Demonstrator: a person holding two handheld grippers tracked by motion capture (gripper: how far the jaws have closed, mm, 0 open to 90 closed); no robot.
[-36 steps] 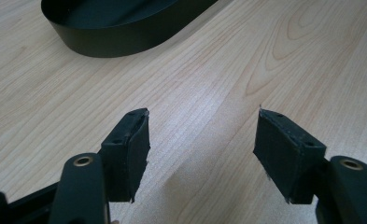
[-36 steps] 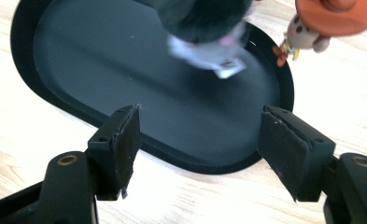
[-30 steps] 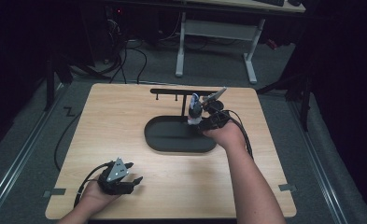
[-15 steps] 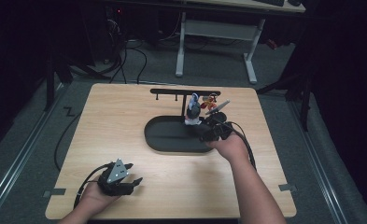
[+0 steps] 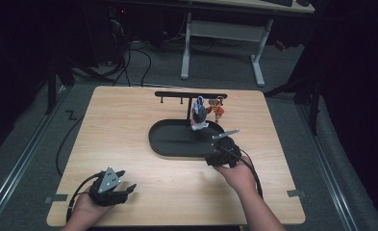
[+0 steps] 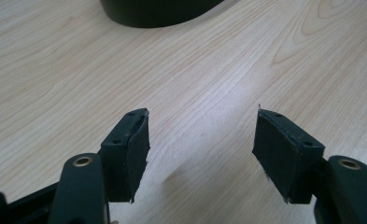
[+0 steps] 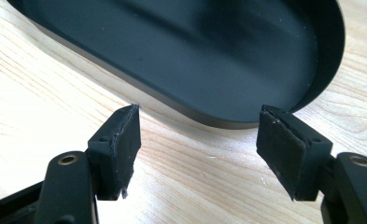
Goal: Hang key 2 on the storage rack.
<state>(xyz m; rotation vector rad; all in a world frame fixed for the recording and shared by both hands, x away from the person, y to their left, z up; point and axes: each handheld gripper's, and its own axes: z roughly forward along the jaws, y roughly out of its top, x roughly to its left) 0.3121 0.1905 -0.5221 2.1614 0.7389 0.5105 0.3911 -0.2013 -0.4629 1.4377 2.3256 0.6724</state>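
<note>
Right gripper point(image 5: 221, 153) pulled back from figurines point(image 5: 199, 114) to tray point(image 5: 163, 144) edge, open, empty; left gripper point(image 5: 121, 188) open.

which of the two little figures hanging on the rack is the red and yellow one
The figure on the right, hanging near the rack's right end. The figure beside it, next to the post, is dark with white and blue and hangs lower, over the tray.

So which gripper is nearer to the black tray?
Right. The right gripper sits at the black tray's near rim; the left gripper rests far off at the table's front corner.
</note>
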